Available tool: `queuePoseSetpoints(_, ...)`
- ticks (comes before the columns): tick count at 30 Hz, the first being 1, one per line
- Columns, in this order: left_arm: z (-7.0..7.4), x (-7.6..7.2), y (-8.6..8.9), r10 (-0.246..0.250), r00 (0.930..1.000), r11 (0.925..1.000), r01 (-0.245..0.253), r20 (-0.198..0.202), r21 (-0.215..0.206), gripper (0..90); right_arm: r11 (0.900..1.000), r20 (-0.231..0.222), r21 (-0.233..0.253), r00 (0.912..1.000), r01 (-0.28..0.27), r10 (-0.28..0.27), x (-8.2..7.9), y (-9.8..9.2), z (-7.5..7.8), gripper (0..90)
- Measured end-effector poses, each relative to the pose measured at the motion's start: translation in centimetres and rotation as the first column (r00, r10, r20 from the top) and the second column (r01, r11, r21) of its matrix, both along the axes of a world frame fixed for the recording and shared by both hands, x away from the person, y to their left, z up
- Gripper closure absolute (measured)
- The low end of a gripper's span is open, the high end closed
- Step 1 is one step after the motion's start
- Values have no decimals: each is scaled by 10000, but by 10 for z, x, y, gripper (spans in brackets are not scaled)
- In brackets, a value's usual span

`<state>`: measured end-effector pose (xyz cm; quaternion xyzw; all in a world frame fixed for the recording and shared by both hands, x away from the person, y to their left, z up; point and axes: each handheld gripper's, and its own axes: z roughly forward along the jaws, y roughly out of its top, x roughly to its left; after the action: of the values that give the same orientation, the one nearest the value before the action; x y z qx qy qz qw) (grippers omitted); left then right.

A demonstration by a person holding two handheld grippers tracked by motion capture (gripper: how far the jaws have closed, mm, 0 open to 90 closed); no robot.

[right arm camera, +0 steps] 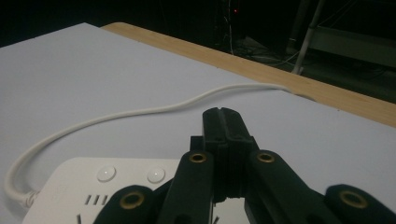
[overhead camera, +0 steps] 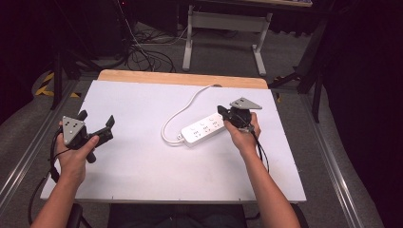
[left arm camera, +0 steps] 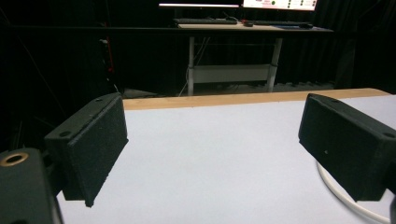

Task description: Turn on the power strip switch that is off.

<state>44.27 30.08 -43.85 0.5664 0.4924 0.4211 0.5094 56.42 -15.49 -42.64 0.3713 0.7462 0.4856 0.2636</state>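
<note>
The power strip [overhead camera: 203,129] lies flat near the middle of the table [overhead camera: 142,161], a bit toward the right edge, with its cord [overhead camera: 183,110] curling to the far edge. The right gripper [overhead camera: 227,115] sits over the strip's right end, jaws pressed together with nothing between them. The left gripper [overhead camera: 105,127] is near the left edge, jaws wide apart and empty.

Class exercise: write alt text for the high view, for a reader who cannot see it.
A person's right gripper, jaws shut, rests over a white power strip on a white table. The left gripper hangs open, apart at the left; the strip's cord loops toward the far edge.
</note>
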Motion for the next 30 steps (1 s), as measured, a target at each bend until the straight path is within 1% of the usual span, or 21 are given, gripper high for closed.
queuePoseSetpoints(2,0,0,0,-32,10000,10000,32,-13,27,87,9999,79,151,10000,7,-8,-3,-1,2,900)
queuePoseSetpoints(7,0,1,0,-58,10000,10000,58,-33,43,87,9994,264,349,9997,-7,-2,-9,-5,7,900)
queuePoseSetpoints(9,0,1,-1,-71,10000,10000,71,-25,22,87,9992,421,408,9991,-15,-2,-12,-8,9,900)
queuePoseSetpoints(11,0,1,-1,-71,10000,10000,71,-9,13,87,9983,630,586,9980,-48,11,-16,-11,10,900)
queuePoseSetpoints(15,0,0,-1,-57,10000,10000,57,-3,22,88,9953,1022,955,9948,-142,44,-24,-20,12,900)
queuePoseSetpoints(18,0,1,-2,-81,10000,10000,81,-3,35,88,9913,1288,1306,9917,-154,-15,-30,-28,14,900)
queuePoseSetpoints(19,0,1,-2,-115,9999,9999,115,-21,76,88,9889,1434,1479,9896,-140,-74,-33,-33,15,900)
queuePoseSetpoints(21,0,1,-2,-146,9999,9998,146,-18,102,88,9883,1445,1524,9894,-104,-119,-34,-34,15,900)
queuePoseSetpoints(23,0,1,-2,-147,9999,9999,147,-20,88,88,9858,1501,1675,9885,-83,-172,-36,-38,15,900)
queuePoseSetpoints(26,0,1,-2,-108,9999,9999,108,-3,33,88,9843,1673,1762,9856,-65,-235,-40,-42,16,900)
queuePoseSetpoints(30,1,0,0,-67,10000,10000,67,22,-4,88,9797,1970,2003,9799,-92,-311,-48,-47,16,900)
